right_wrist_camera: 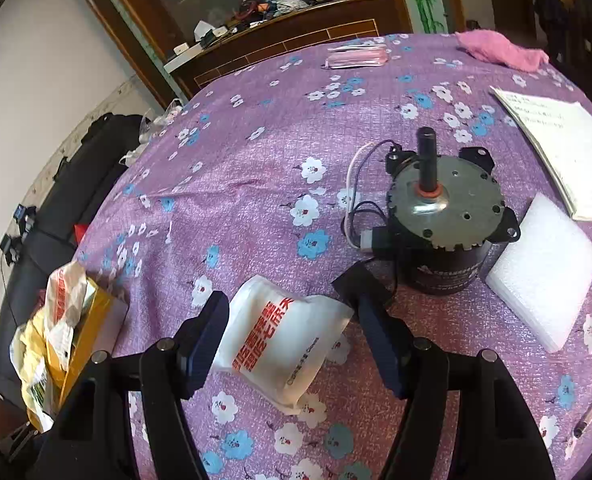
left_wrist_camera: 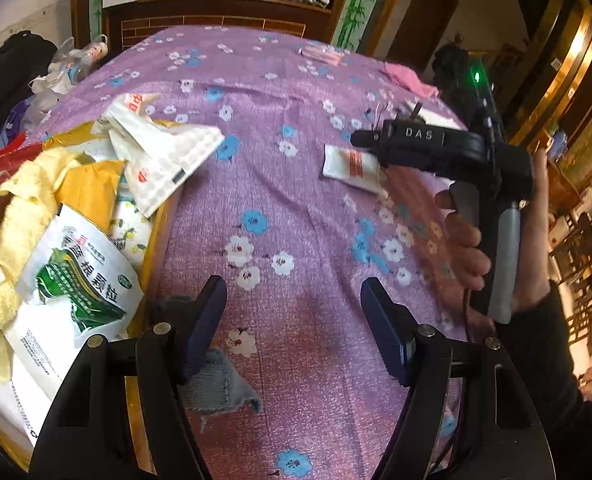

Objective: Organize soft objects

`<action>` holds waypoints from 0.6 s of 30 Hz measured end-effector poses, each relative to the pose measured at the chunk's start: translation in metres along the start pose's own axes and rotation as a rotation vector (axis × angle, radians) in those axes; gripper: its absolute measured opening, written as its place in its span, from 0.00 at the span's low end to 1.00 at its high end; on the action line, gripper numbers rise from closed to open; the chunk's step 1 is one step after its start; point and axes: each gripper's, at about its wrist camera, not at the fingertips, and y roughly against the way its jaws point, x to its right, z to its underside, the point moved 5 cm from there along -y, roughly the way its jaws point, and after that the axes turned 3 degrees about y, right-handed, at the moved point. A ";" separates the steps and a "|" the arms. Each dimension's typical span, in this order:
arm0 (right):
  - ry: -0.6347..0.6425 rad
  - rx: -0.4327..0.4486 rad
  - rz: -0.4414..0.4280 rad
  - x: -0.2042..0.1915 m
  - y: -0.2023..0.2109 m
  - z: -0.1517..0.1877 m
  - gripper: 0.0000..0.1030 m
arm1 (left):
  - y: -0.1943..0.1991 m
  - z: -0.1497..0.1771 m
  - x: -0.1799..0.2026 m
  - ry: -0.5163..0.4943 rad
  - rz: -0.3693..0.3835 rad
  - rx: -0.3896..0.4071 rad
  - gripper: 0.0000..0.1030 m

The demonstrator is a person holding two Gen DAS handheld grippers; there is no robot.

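A white pouch with red print (right_wrist_camera: 283, 340) lies flat on the purple flowered tablecloth (right_wrist_camera: 255, 184). My right gripper (right_wrist_camera: 291, 332) is open and stands astride it, one finger on each side, pads not pressing. The left wrist view shows the same pouch (left_wrist_camera: 346, 164) under the right gripper (left_wrist_camera: 360, 140), which a hand holds. My left gripper (left_wrist_camera: 296, 324) is open above bare cloth with nothing between its fingers. A small grey cloth (left_wrist_camera: 223, 380) lies just below its left finger. A yellow box (left_wrist_camera: 91, 188) at the left holds a yellow towel (left_wrist_camera: 23, 208) and several bags.
A dark electric motor (right_wrist_camera: 444, 216) with loose wires stands right behind the pouch. A white foam pad (right_wrist_camera: 544, 268) and a paper pad (right_wrist_camera: 560, 148) lie to its right. A pink cloth (right_wrist_camera: 500, 50) and a pink mask pack (right_wrist_camera: 358, 58) lie at the far edge.
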 end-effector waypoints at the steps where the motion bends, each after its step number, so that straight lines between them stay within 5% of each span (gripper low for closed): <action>1: 0.015 -0.003 0.013 -0.003 -0.001 0.001 0.66 | -0.001 0.001 0.000 0.000 -0.002 -0.002 0.68; 4: 0.048 -0.045 0.031 -0.009 -0.010 0.008 0.61 | 0.002 0.002 -0.005 0.017 -0.003 0.008 0.68; 10: 0.048 -0.039 0.069 -0.005 -0.008 0.008 0.24 | 0.018 0.011 -0.025 0.092 0.010 0.021 0.68; 14: 0.020 -0.035 0.040 -0.001 -0.006 0.007 0.22 | 0.023 0.015 -0.031 0.091 -0.008 0.022 0.68; 18: -0.044 -0.010 -0.104 -0.001 0.003 0.004 0.23 | 0.022 0.020 -0.025 0.075 -0.015 -0.002 0.68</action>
